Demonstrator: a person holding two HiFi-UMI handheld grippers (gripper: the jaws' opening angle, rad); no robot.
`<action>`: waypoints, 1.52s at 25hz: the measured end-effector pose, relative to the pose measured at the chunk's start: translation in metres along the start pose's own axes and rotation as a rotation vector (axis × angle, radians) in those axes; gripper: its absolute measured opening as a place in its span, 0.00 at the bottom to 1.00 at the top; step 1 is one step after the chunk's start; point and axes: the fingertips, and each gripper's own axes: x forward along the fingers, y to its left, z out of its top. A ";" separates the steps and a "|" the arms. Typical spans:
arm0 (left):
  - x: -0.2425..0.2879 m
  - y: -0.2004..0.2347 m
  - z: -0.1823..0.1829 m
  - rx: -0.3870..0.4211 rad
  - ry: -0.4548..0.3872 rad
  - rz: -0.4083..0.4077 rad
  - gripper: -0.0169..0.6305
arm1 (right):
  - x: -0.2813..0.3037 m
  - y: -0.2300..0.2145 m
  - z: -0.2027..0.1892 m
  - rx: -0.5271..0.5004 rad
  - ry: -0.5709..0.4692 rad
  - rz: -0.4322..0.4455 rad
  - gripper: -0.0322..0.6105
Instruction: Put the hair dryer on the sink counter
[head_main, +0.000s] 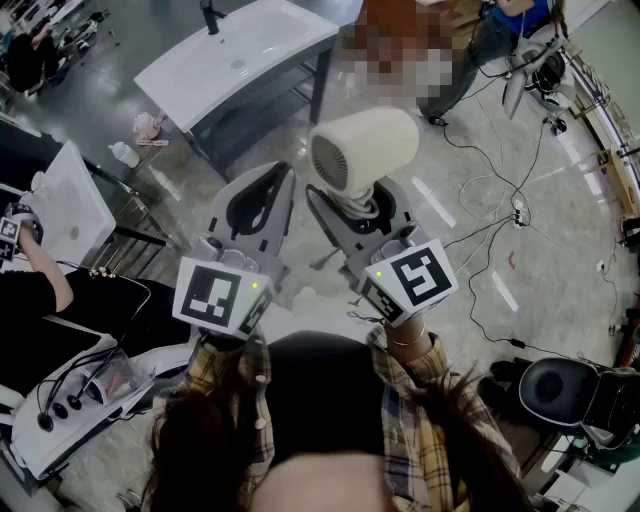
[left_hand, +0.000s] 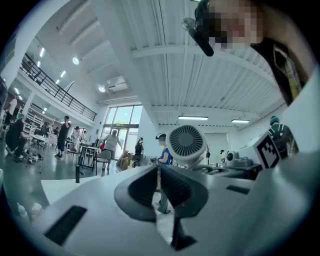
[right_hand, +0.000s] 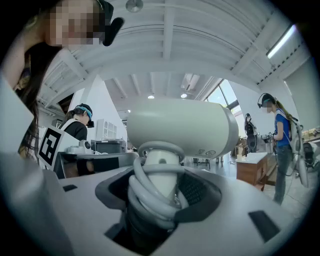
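While the right gripper (head_main: 366, 208) pinches the hair dryer (head_main: 365, 150) by its cord-wrapped handle, aloft well short of the sink counter (head_main: 250, 50), carry it level; the left gripper (head_main: 255, 205), jaws together, holds nothing.

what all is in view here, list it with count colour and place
hair dryer: one, cream, held up in front of the person, cord wound round its handle
sink counter: one, white, top of head view
faucet: one, black, on that counter
second sink: one, white, far left
cloth: one, pink, floor beside the counter
cables: several, dark and white, floor at right
chair: one, black, lower right
left gripper: one, pale grey, jaws together, empty
right gripper: one, pale grey, shut on the hair dryer handle
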 end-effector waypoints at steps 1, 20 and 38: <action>0.001 -0.001 0.000 0.001 0.001 -0.001 0.07 | -0.001 -0.002 -0.001 0.001 0.001 0.000 0.44; 0.007 -0.008 -0.010 -0.004 0.010 0.080 0.07 | -0.012 -0.014 -0.015 0.021 0.045 0.072 0.44; 0.072 0.105 -0.011 0.013 0.008 0.100 0.07 | 0.100 -0.058 -0.022 0.021 0.066 0.078 0.44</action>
